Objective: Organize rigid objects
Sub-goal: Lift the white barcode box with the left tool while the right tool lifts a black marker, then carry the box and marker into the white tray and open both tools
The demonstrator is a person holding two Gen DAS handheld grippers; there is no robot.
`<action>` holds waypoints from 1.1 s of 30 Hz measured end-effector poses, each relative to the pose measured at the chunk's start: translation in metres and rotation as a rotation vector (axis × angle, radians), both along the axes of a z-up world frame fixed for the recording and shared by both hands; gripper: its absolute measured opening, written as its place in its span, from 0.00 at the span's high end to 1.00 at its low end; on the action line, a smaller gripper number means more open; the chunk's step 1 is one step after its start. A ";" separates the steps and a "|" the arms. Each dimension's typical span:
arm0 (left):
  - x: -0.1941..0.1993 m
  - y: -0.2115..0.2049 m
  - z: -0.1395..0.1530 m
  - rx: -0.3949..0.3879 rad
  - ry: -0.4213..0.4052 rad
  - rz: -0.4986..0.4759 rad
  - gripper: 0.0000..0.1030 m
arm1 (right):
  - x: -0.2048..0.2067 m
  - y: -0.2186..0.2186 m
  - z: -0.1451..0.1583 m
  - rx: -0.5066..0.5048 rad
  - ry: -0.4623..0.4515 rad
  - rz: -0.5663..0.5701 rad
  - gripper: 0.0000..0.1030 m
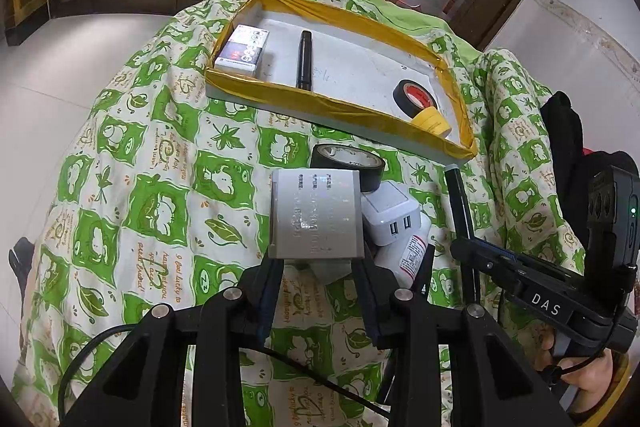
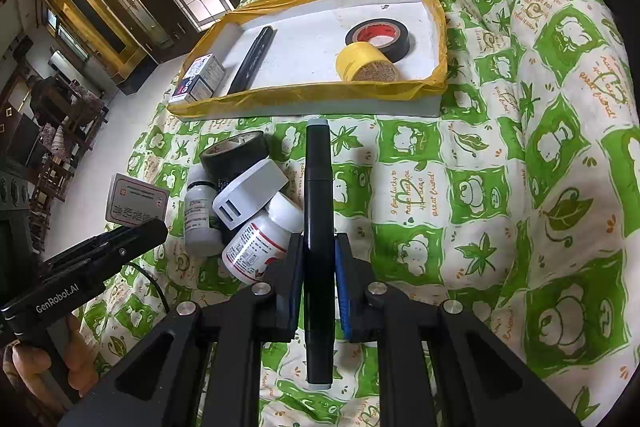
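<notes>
Two handheld grippers hover over a table draped in a green and white patterned cloth (image 1: pixel 132 163). On the left, the left gripper (image 1: pixel 316 263) pinches a small silver box (image 1: pixel 316 213) by its lower edge, holding it upright above the cloth. Just to the right of that box sits a loose pile: a roll of black tape (image 2: pixel 236 153) at the back, a white plug adapter (image 2: pixel 250 199) leaning across it, a white pill bottle with a red label (image 2: pixel 260 243) in front, and a smaller grey bottle (image 2: pixel 200 215) at the pile's left side. Right of the pile, the right gripper (image 2: pixel 318 279) has its jaws pressed tight on a long black marker (image 2: pixel 318 211), which points away toward the tray. Behind everything lies a shallow white tray edged in yellow tape (image 2: pixel 304 93). From its left end to its right it holds a small printed carton (image 2: pixel 198 81), another black marker (image 2: pixel 252 61), then a black tape roll with a red core (image 2: pixel 378 35) touching a yellow tape roll (image 2: pixel 366 63) in the right corner.
</notes>
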State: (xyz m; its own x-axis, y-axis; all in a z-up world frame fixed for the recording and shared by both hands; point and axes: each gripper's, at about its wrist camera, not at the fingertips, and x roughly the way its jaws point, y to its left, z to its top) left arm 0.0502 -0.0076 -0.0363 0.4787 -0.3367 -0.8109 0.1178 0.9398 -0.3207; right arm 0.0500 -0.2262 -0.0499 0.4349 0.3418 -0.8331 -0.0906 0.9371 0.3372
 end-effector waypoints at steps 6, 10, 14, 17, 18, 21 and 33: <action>0.000 0.000 0.000 -0.001 0.000 0.000 0.65 | -0.001 0.000 0.002 -0.003 -0.012 0.001 0.86; 0.000 0.000 0.000 -0.003 0.000 0.000 0.65 | -0.001 -0.001 0.006 -0.001 -0.020 0.001 0.86; -0.001 0.001 0.001 -0.003 0.001 0.002 0.65 | 0.001 -0.001 0.010 0.003 -0.025 0.002 0.86; 0.000 0.001 0.001 -0.003 0.001 0.002 0.65 | 0.002 -0.002 0.012 0.006 -0.026 -0.002 0.86; 0.000 0.001 0.001 -0.004 0.001 0.002 0.65 | 0.003 -0.003 0.012 0.006 -0.024 -0.003 0.86; 0.000 0.001 0.001 -0.003 -0.002 0.000 0.65 | 0.003 -0.002 0.011 0.010 -0.017 -0.003 0.86; 0.000 -0.001 0.002 -0.007 -0.007 0.000 0.65 | 0.017 -0.008 0.021 0.072 -0.019 -0.016 0.86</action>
